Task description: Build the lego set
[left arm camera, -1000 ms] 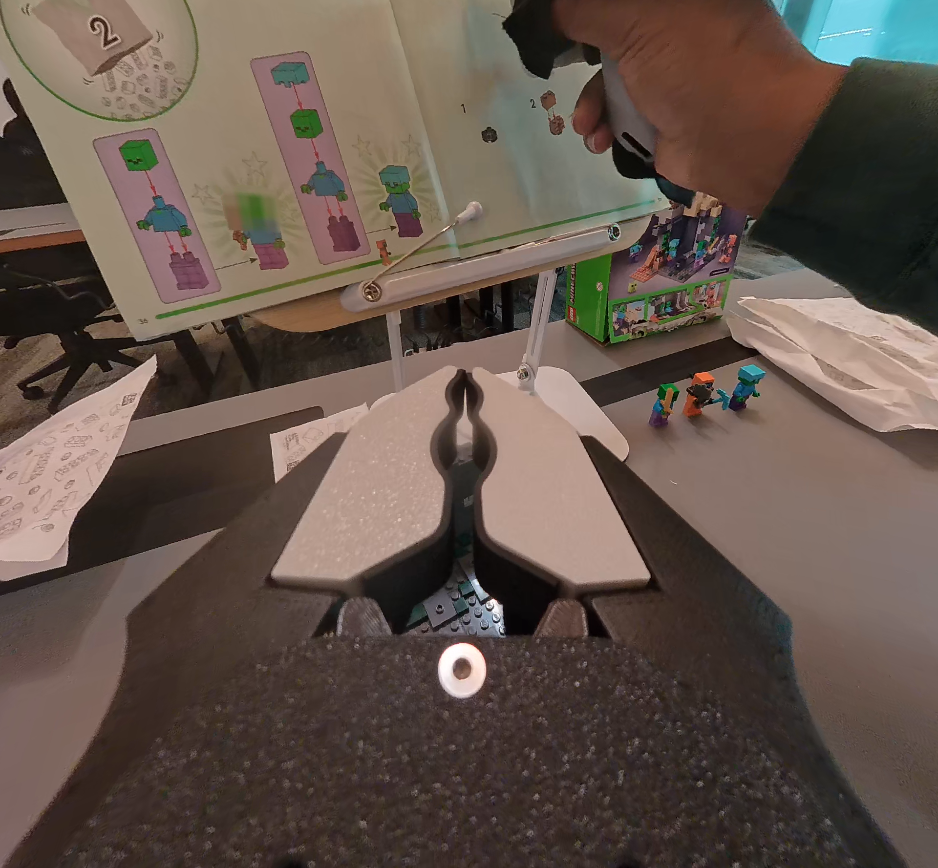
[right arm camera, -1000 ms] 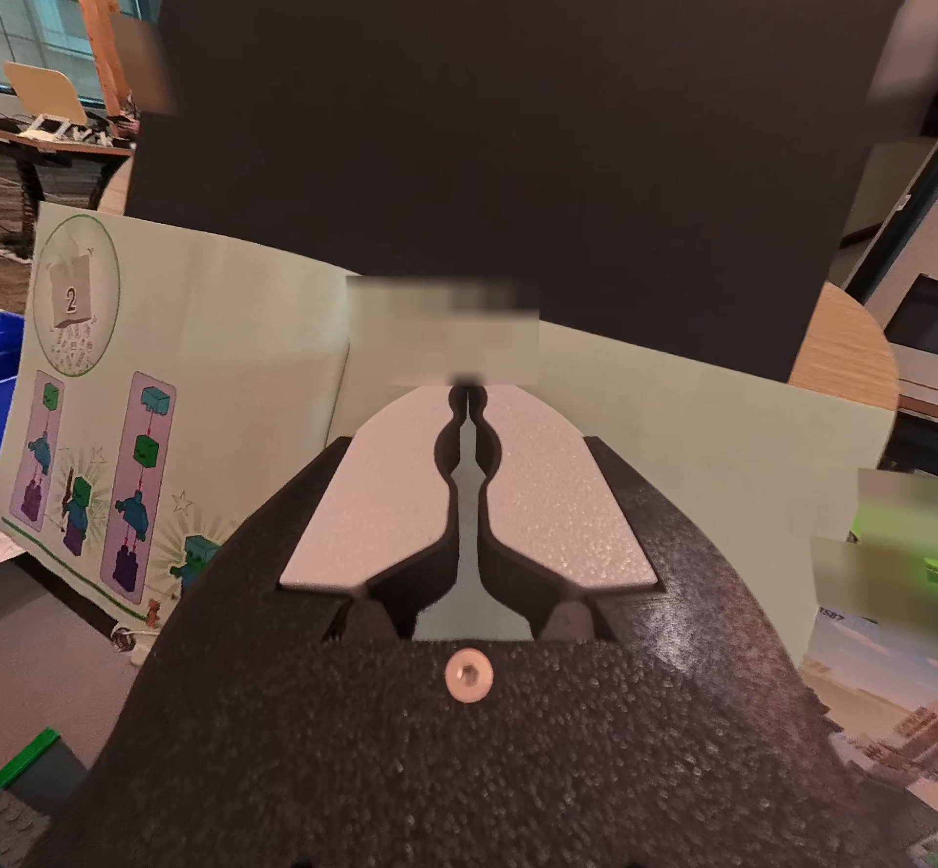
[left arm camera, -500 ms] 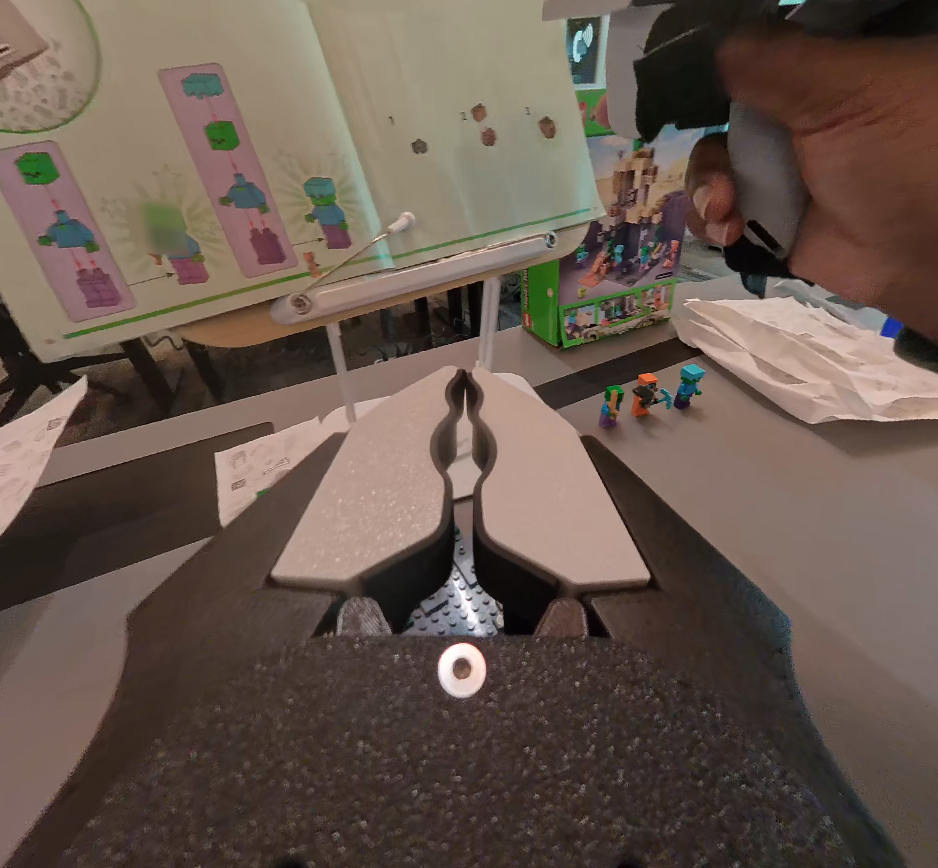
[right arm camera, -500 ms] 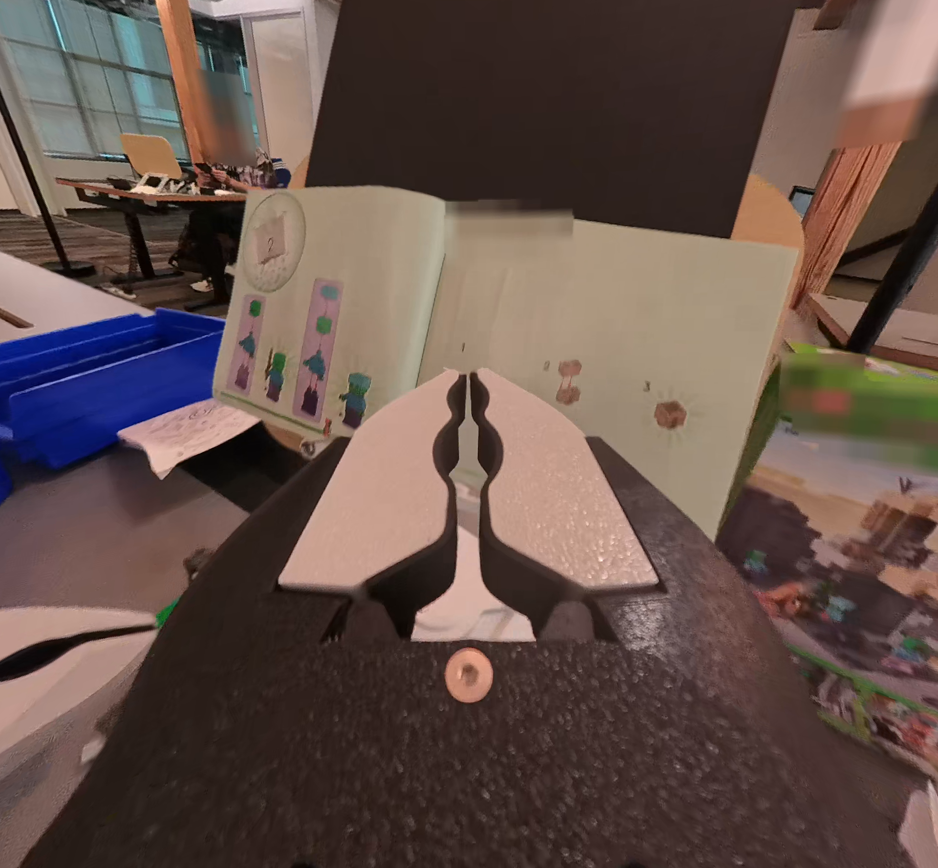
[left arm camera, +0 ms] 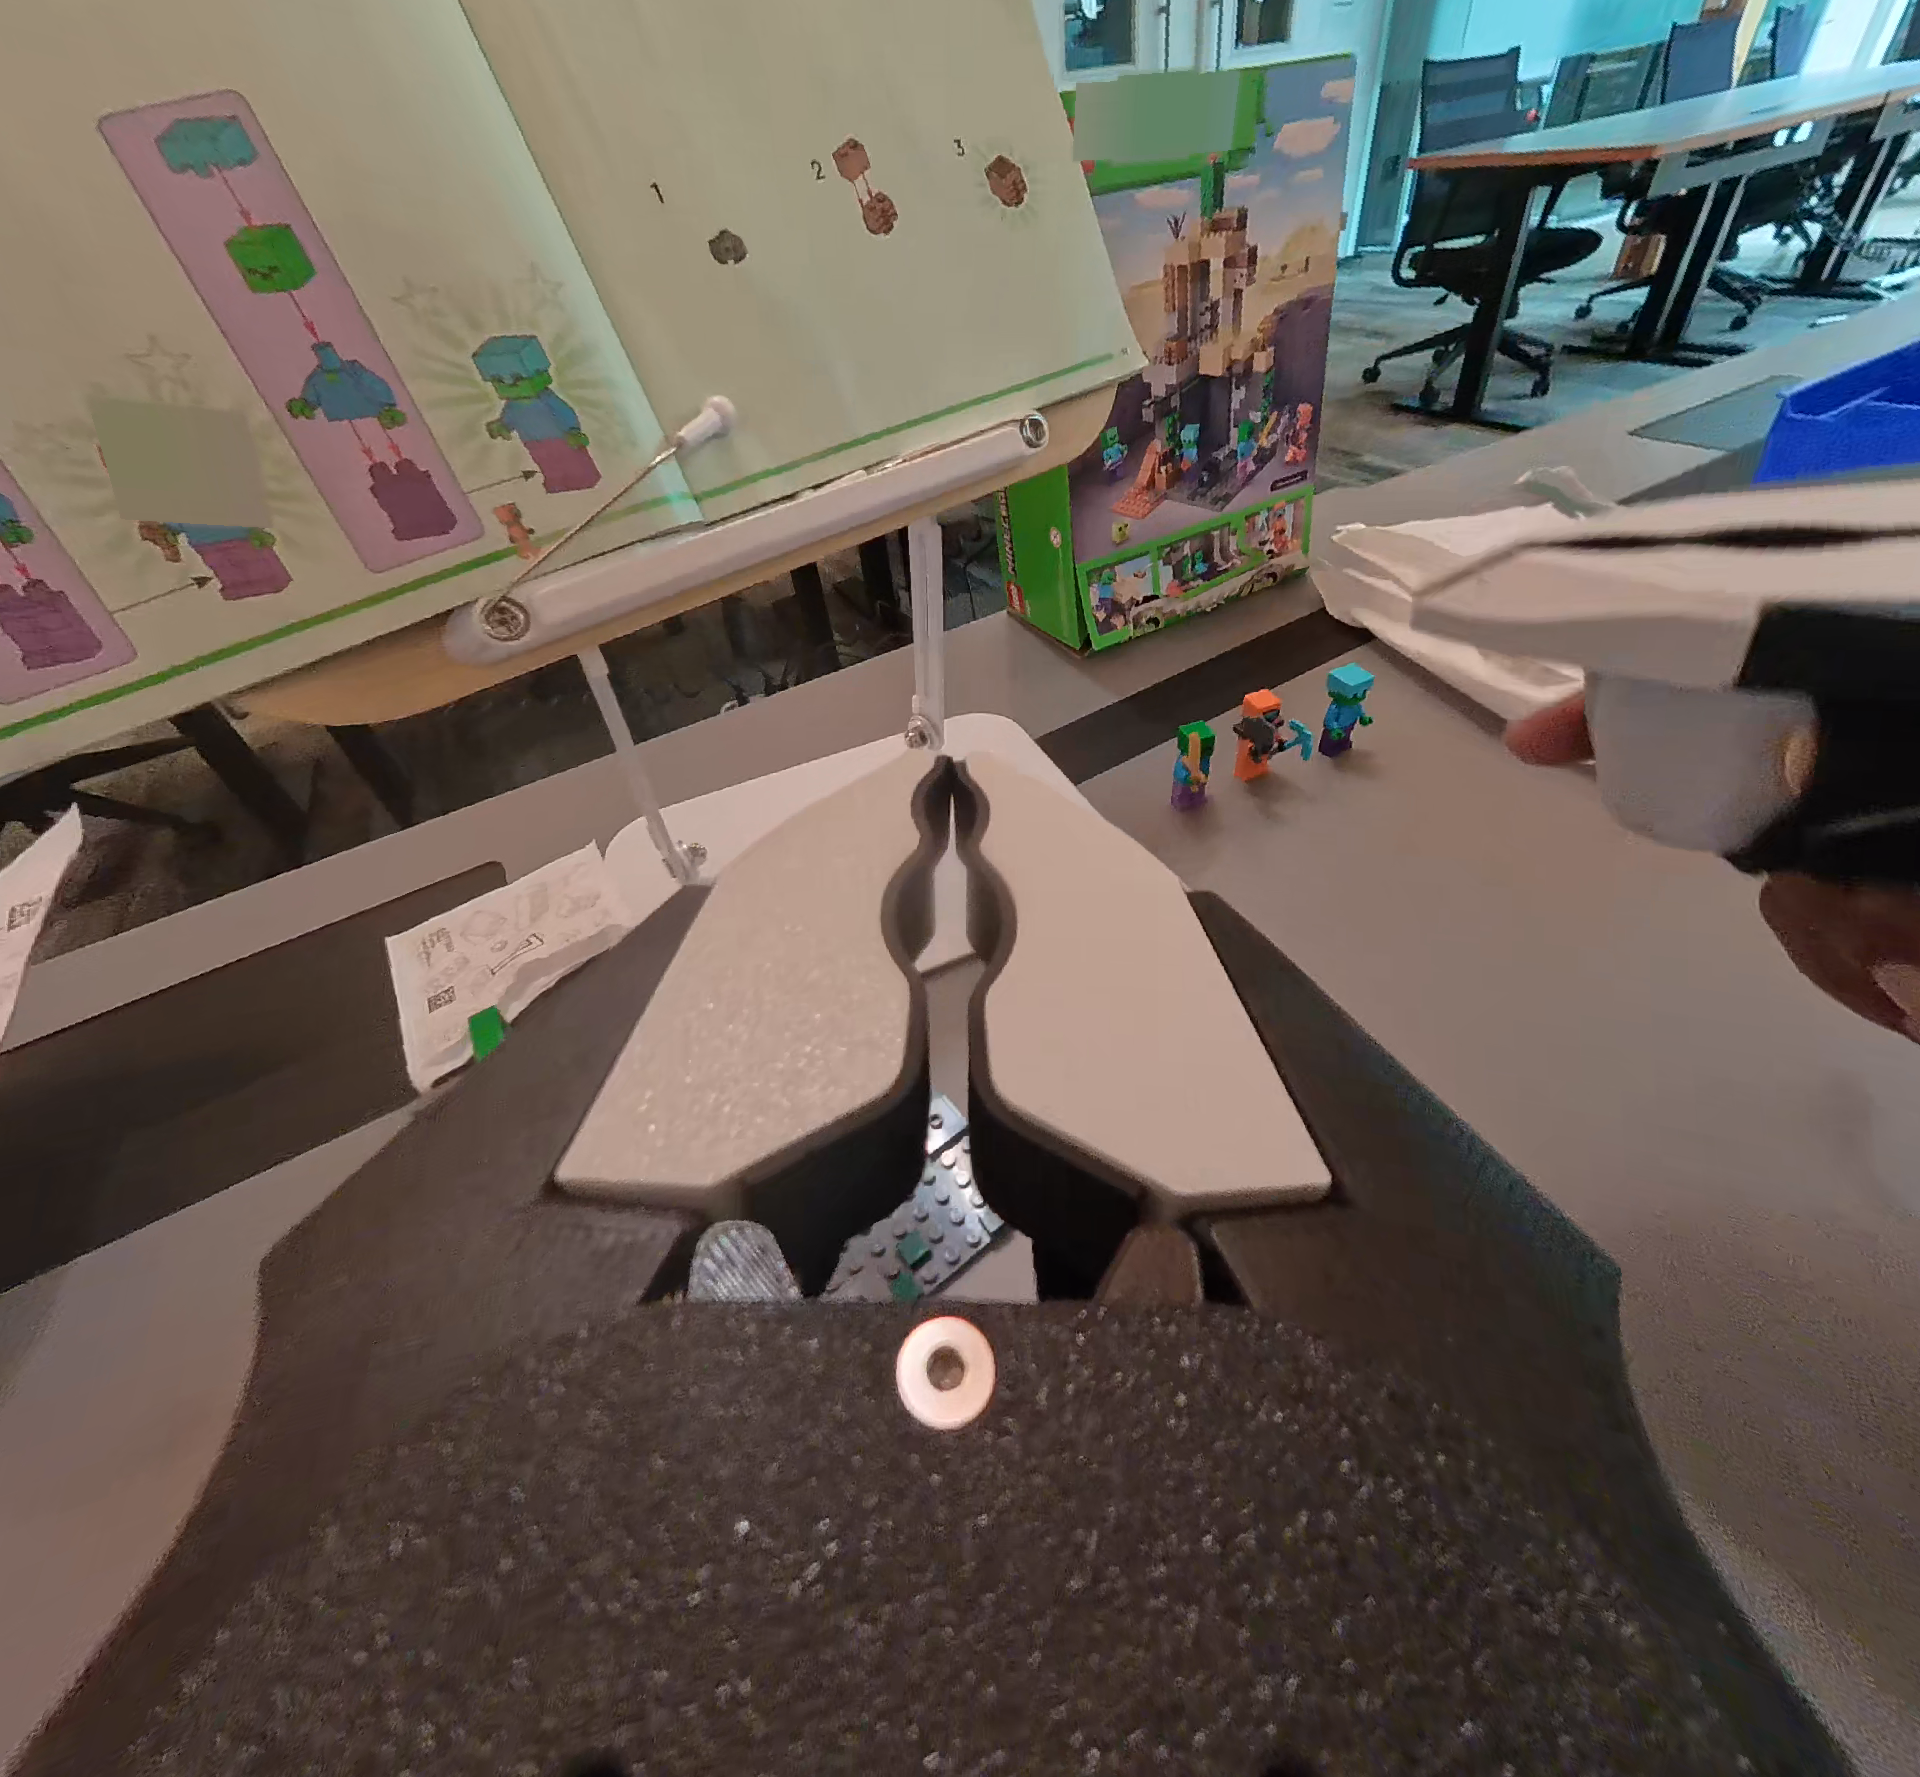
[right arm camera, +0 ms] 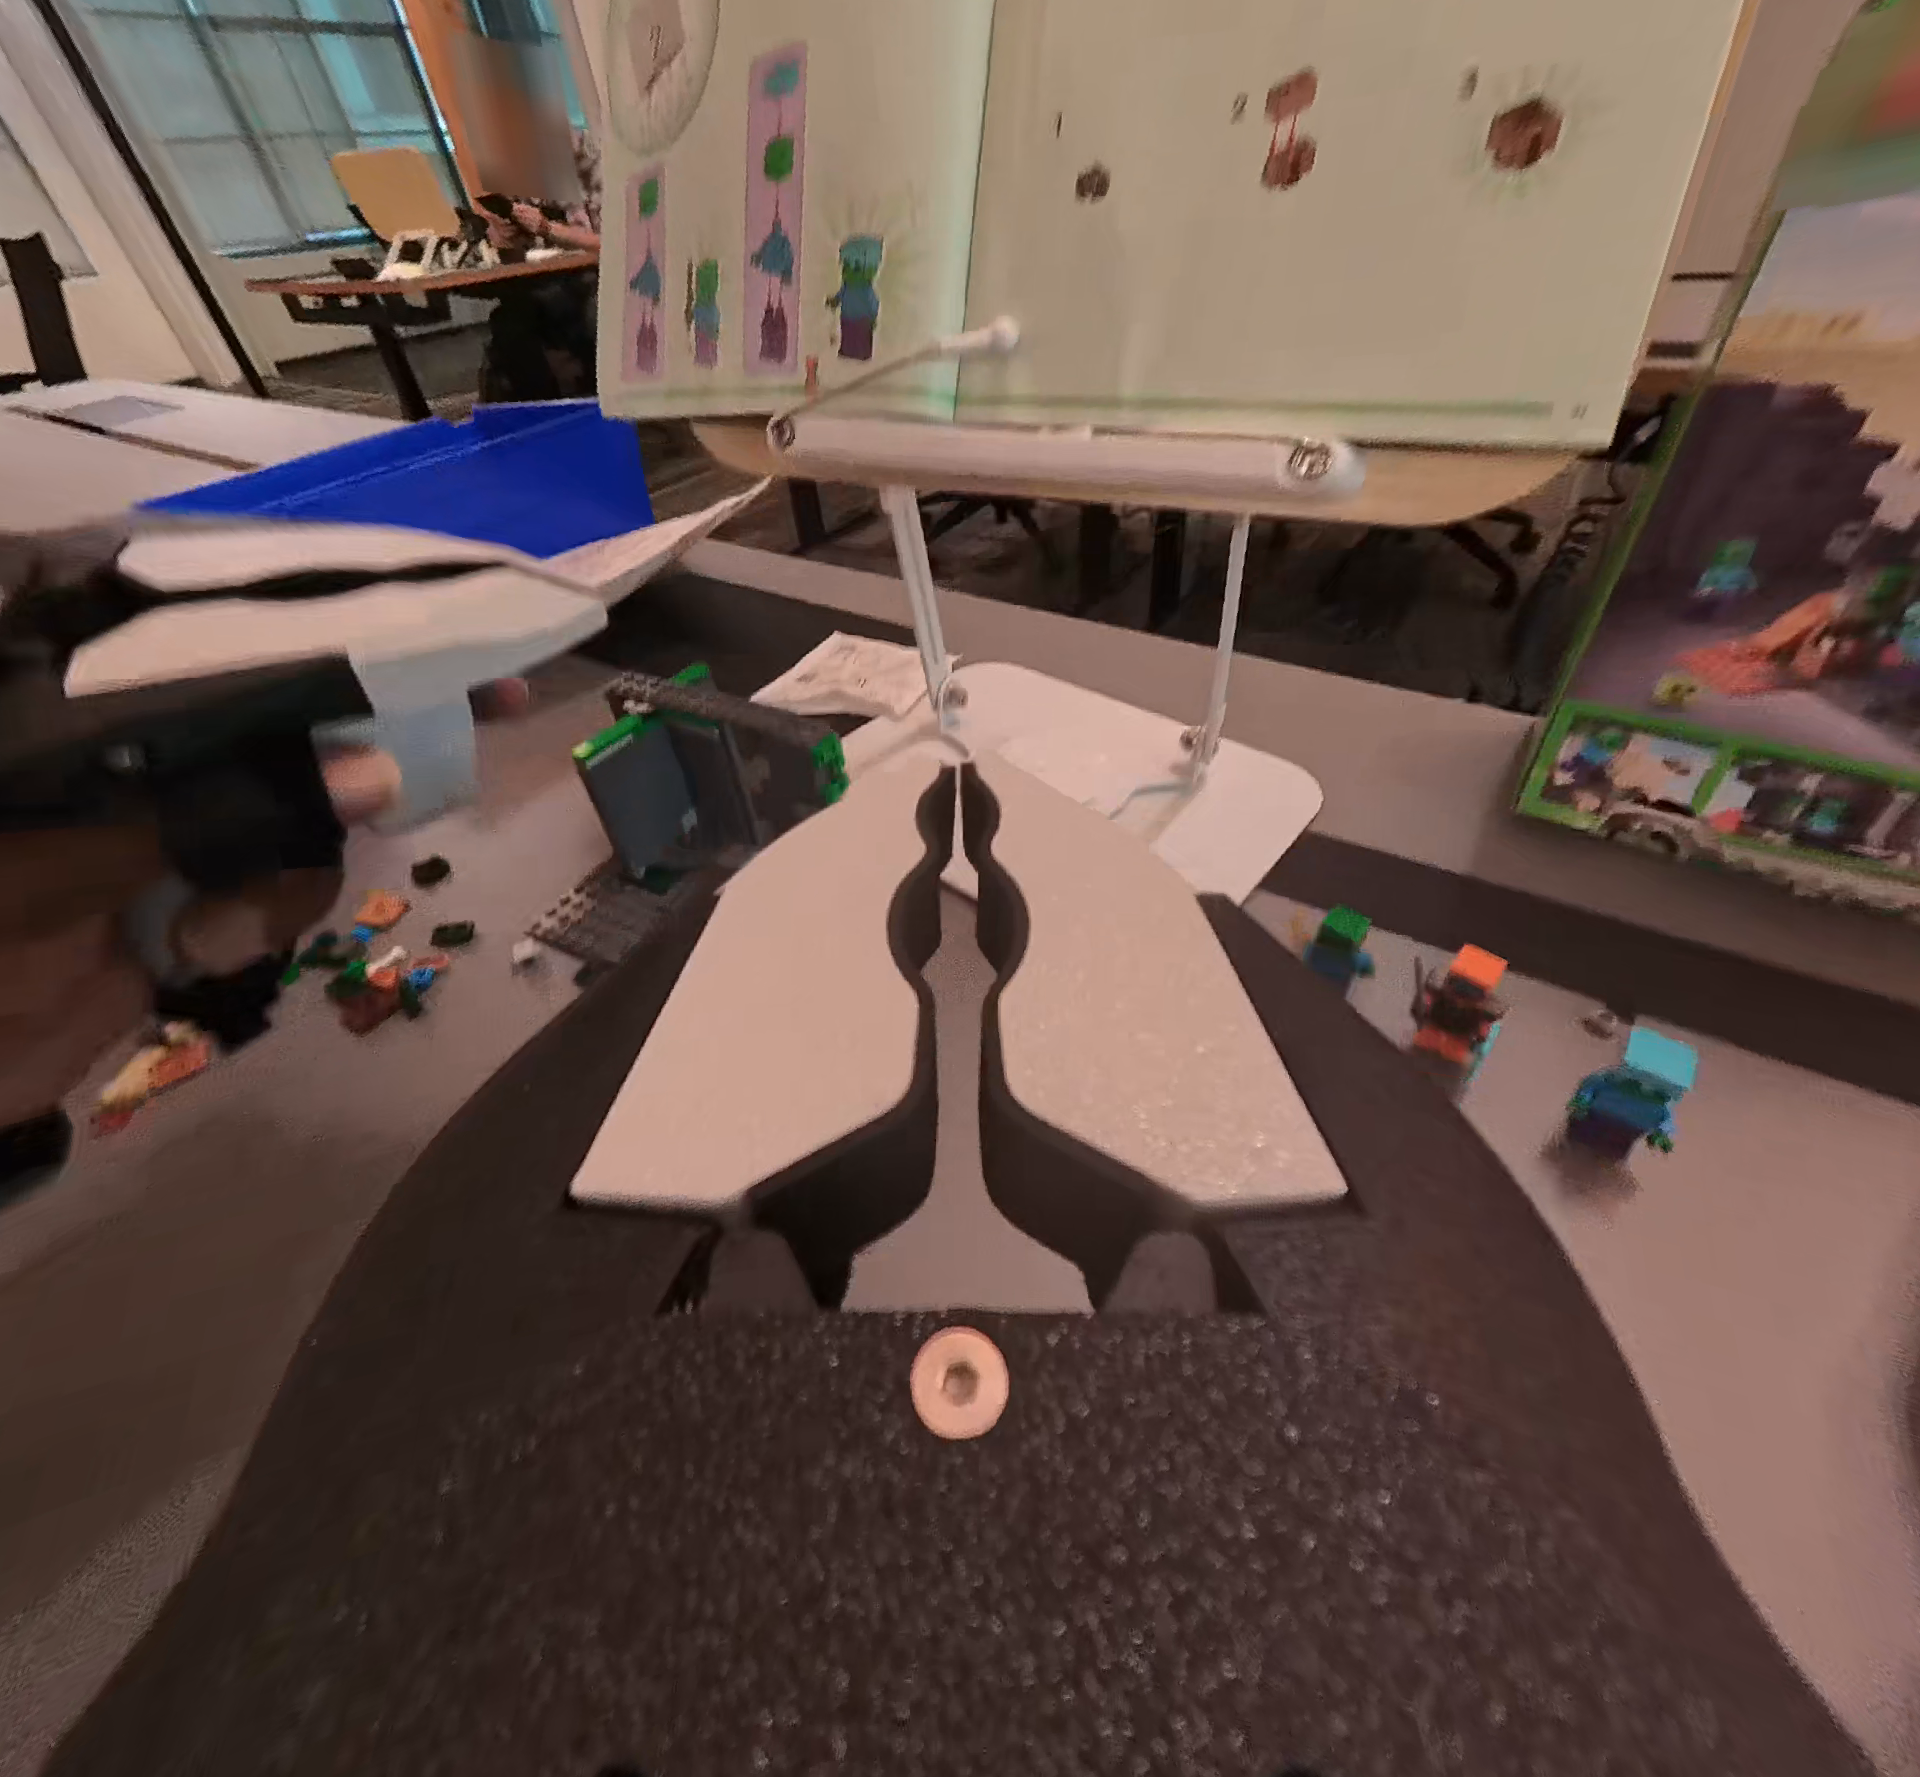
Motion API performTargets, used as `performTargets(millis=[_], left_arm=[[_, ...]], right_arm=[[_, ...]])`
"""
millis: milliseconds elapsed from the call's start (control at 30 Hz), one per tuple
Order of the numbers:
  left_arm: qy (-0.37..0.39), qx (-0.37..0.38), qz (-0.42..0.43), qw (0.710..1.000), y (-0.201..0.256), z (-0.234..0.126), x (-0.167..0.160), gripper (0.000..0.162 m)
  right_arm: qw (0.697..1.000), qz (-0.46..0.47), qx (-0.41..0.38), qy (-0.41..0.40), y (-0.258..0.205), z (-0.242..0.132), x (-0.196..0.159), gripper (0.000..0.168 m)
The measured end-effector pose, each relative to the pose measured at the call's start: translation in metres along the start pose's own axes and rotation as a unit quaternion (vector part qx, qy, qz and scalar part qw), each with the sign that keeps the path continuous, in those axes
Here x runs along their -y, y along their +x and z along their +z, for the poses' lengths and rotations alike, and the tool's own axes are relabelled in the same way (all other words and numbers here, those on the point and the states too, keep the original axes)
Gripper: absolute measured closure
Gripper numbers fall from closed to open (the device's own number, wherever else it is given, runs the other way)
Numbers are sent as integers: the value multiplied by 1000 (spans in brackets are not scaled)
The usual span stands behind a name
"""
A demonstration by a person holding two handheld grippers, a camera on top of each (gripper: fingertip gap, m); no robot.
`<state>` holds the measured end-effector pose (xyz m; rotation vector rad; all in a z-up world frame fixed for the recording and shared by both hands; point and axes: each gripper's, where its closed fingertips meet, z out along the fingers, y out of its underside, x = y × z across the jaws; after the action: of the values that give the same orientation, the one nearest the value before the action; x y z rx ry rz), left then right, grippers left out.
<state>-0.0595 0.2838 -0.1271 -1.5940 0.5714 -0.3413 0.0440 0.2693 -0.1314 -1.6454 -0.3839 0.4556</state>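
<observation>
- Both tools hang above the desk [right arm camera: 1714, 1312] with nothing in them: our left gripper [left arm camera: 951, 777] has its tips pressed together and clamps no brick, and our right gripper [right arm camera: 956, 771] is likewise clenched on nothing.
- We judge the step in hand to be reading the instruction booklet [right arm camera: 1299, 117], propped on its white stand [right arm camera: 1060, 460] at 12 o'clock, then fetching the next piece.
- To do it well, we would fix on the small brown brick steps on the right-hand page, then release the tips before going down to the loose bricks [right arm camera: 374, 979] at 9 o'clock in the right wrist view — they lie close together, so we would take one piece squarely across its short sides.
- The partial build [right arm camera: 717, 782] stands at 10 o'clock, just in front of the stand's foot; its dark wall is upright, leaning a little, long axis running left to right, the grey baseplate flat toward us.
- Three minifigures [right arm camera: 1455, 1010] stand in a row at 3 o'clock — upright, well apart from the build.
</observation>
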Motion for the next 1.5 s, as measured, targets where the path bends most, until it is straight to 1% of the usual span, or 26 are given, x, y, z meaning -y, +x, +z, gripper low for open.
performTargets(millis=[67,133,333,500,667,767,833,967,1033,1100,1200,1300,1400,1500], left_arm=[[-6,-10,-3,1000,-5,-2,0,162],[5,-8,-9,1000,-12,-6,3,162],[15,16,15,1000,-18,-10,7,160],[9,2,23,1000,-7,-7,3,156],[15,-12,27,999,-5,-16,18,151],[20,-13,36,999,-11,-27,29,149],[22,4,55,998,-25,-41,40,149],[25,28,61,997,-66,-83,66,151],[0,29,72,997,-84,-103,66,151],[-44,35,97,994,-100,-122,56,150],[-118,26,116,986,-117,-143,28,150],[-194,-27,104,975,-117,-156,-11,148],[-291,-101,104,946,-107,-167,-57,145],[-383,-151,135,901,-107,-173,-97,145]], right_arm=[[1000,0,15,-2,-3,-3,-12,168],[1000,5,23,0,-4,-6,-18,168],[999,22,-4,26,11,-15,-11,167],[999,29,-2,23,15,-19,-14,164],[999,25,-6,28,18,-22,-12,162],[999,27,-3,27,18,-22,-13,161],[999,24,0,26,16,-21,-13,161],[1000,19,8,20,11,-19,-15,162],[1000,19,13,15,8,-17,-18,162],[1000,19,18,6,4,-14,-23,162],[1000,13,26,-7,-3,-11,-30,162],[999,7,32,-20,-8,-8,-36,163],[999,10,37,-30,-10,-5,-42,163],[998,19,45,-41,-13,-3,-48,163]])
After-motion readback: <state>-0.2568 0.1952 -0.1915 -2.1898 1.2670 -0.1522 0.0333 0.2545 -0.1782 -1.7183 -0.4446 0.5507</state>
